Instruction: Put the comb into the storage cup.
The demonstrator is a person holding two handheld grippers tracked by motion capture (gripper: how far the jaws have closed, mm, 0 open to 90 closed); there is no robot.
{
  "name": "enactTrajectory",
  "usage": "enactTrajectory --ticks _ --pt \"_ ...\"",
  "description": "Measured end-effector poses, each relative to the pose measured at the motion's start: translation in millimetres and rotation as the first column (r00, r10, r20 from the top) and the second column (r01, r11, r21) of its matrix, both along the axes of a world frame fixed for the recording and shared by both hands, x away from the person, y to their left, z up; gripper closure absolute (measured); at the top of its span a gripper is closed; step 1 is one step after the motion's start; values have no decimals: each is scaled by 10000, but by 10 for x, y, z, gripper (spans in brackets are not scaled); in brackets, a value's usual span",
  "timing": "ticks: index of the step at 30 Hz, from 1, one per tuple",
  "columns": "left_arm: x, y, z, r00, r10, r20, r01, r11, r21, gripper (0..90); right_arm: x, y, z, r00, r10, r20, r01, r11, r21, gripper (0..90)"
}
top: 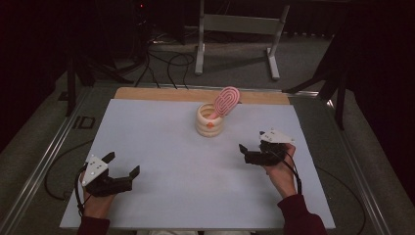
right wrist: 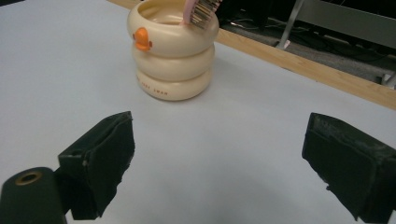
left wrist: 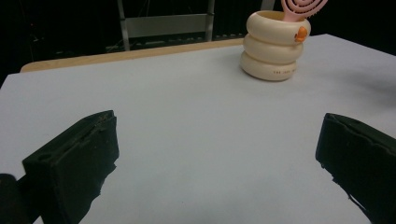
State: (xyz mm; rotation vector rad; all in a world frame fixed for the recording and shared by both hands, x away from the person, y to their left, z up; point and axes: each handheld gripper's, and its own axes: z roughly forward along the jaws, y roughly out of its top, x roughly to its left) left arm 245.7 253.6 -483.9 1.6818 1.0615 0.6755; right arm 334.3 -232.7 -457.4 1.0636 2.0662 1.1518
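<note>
Right claw point(top: 253, 146) is spread wide with nothing in it, sitting low over the table just short of the cream-coloured holder shaped like three stacked rings point(top: 210, 120), off to the holder's right and nearer the person. Left claw point(top: 123, 163) is also gaping and empty, well apart from the holder on its left, near the front edge.

The pink oval hairbrush with looped slots point(top: 226, 101) stands in that holder, handle down inside, head poking up and leaning over the rim on the far right side. Bristles are visible in the right gripper view point(right wrist: 204, 12).

My guess is the brush is light hard plastic, stiff, a bit slick on the flat back. I'd pinch the head across its edges or just below it on the neck, not on the bristles since those would flex. The holder looks like glazed ceramic or smooth plastic, so it could tip or slide on the pale blue table sheet point(top: 161, 161) if the brush gets dragged sideways.
</note>
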Motion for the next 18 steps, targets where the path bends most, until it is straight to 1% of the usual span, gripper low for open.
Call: enactTrajectory --ticks 5,6,7,8,10,12,13,16,18 --pt "-3 9 10 9999 91 111 -92 9999 92 3 -37 -30 -29 9999 -101 -10 101 9999 116 91" --pt "-7 25 26 9997 128 215 -129 9999 54 3 -70 -104 -44 9996 -270 -104 273 9992 303 90" --pt "-6 30 29 9996 137 226 -138 9999 39 3 -86 -124 -42 9995 -294 -70 296 9989 356 91" --pt "-5 32 33 9996 153 251 -154 9999 36 3 -110 -143 -42 9994 -326 72 323 9985 448 91" --pt "-5 36 36 9995 155 268 -157 9999 44 3 -134 -163 -44 9994 -326 124 319 9981 531 91" --pt "-4 42 44 9994 161 311 -164 9998 69 3 -196 -203 -68 9994 -321 106 315 9980 553 90" --pt "-3 42 47 9993 174 341 -175 9998 13 3 -211 -215 -77 9994 -333 119 326 9981 521 90" --pt "-5 42 62 9990 120 432 -123 9999 63 3 -264 -259 -113 9990 -386 223 375 9982 464 91" --pt "-6 43 66 9986 153 497 -157 9999 67 3 -289 -276 -123 9989 -415 234 402 9979 509 90"
